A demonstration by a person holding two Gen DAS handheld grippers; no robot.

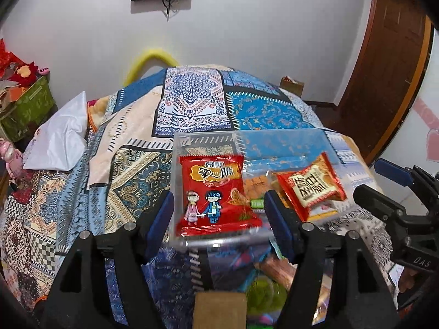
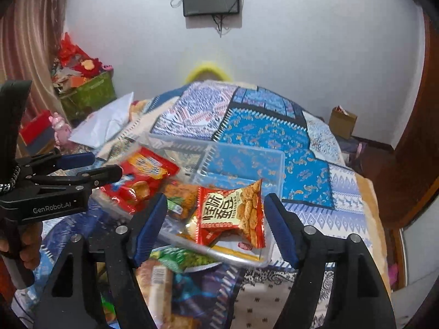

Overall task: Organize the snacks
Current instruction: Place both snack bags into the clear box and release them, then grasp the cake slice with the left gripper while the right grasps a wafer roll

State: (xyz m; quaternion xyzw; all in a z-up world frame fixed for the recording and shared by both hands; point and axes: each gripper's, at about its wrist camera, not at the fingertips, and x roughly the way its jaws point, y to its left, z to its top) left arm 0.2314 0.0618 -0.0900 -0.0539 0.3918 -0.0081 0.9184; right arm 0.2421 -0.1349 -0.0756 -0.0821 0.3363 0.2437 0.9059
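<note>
A clear plastic box stands on the patterned quilt. In its left half lies a red snack pack with a cartoon couple; in its right half a red and cream pack leans on other snacks. My left gripper is open just above the box's near rim, its pads either side of the cartoon pack without touching it. My right gripper is open too, and the red and cream pack rests in the box between its pads, untouched. Each gripper also shows in the other's view: right gripper, left gripper.
Several loose snack packs lie on the quilt before the box, among them a green one. A white pillow and a green crate of red items are at the left. A cardboard box and a wooden door are at the right.
</note>
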